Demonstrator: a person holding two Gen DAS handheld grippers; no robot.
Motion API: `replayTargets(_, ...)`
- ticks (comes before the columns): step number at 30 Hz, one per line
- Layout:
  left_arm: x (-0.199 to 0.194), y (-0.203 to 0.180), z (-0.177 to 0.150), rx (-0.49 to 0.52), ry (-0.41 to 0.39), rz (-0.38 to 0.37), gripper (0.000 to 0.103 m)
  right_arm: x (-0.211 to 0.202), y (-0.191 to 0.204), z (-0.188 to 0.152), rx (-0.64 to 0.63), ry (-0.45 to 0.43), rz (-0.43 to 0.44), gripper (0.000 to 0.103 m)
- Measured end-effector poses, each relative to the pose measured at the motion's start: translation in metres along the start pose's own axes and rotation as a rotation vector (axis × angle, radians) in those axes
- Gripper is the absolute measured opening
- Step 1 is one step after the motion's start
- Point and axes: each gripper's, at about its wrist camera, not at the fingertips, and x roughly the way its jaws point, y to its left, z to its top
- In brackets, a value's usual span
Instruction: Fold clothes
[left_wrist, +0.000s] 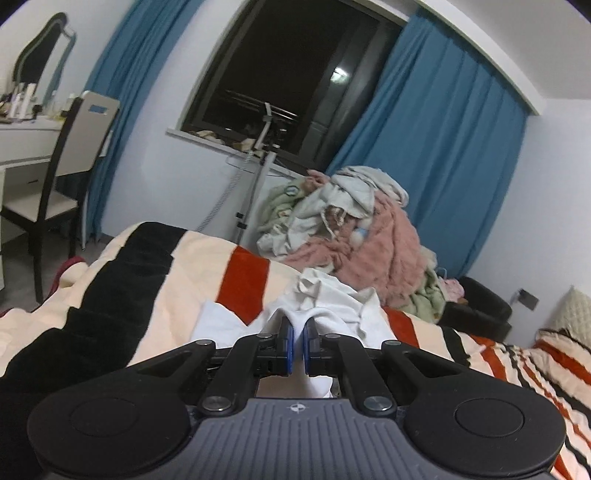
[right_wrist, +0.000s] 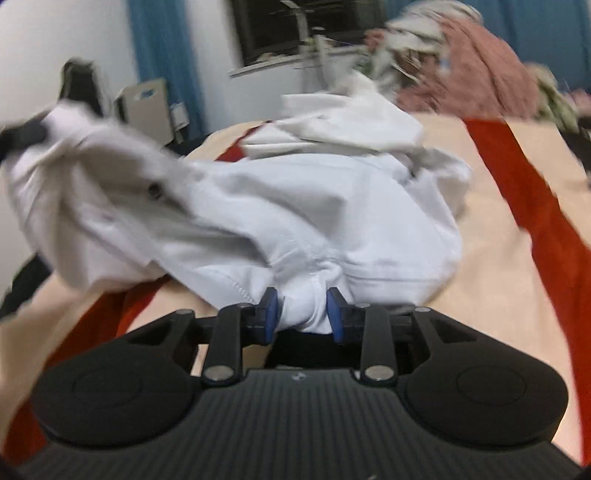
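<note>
Right now both grippers are on one white garment (right_wrist: 295, 206) that lies crumpled on the striped bedspread (left_wrist: 155, 280), over its cream and red bands. The left gripper (left_wrist: 298, 325) has its blue pads nearly together, clenched on a thin fold of the white cloth, which rises just in front of the fingertips and hangs a little beneath them. The right gripper (right_wrist: 302, 308) has a thick bunch of the same garment, along a stitched seam, between its pads (right_wrist: 271, 306); the cloth fills the gap and both pads press against it. From the right wrist view the garment spreads away in loose folds, one part lifted off to the left, where the picture is blurred. Beyond the bed a heap of pink and pale laundry (left_wrist: 354, 221) sits below the dark window (left_wrist: 295, 81), with blue curtains (left_wrist: 443, 140) on either side.
</note>
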Motion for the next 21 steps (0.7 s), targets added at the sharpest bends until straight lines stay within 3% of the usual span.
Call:
replayTargets(3, 0.004, 0.004, 0.001, -0.042, 0.012, 0.005, 0.006, 0.004, 0.007, -0.007, -0.065, 0.019, -0.004, 0.034)
replayTargets(6, 0.008, 0.006, -0.002, -0.051, 0.022, 0.032, 0.006, 0.007, 0.002, -0.009, -0.051, 0.039, -0.021, 0.030)
replayTargets(7, 0.009, 0.006, -0.002, -0.050, 0.023, 0.043, 0.006, 0.005, 0.002, -0.006, -0.066, 0.031, -0.038, 0.024)
replayTargets(8, 0.010, 0.006, -0.003, -0.054, 0.027, 0.044, 0.006, 0.003, 0.002, -0.004, -0.082, 0.024, -0.055, 0.006)
replayTargets(11, 0.007, 0.007, -0.004, -0.073, 0.038, 0.025, 0.006, -0.022, -0.001, 0.006, -0.073, -0.063, -0.098, 0.005)
replayTargets(17, -0.008, -0.004, -0.010, -0.062, 0.098, -0.094, 0.006, -0.114, -0.019, 0.031, 0.019, -0.297, -0.184, 0.005)
replayTargets(19, -0.012, -0.009, -0.015, -0.062, 0.129, -0.118, 0.006, -0.133, -0.025, 0.028, 0.030, -0.296, -0.218, 0.005)
replayTargets(21, -0.010, -0.012, -0.021, -0.065, 0.175, -0.135, 0.006, -0.140, -0.037, 0.019, 0.078, -0.234, -0.239, 0.006)
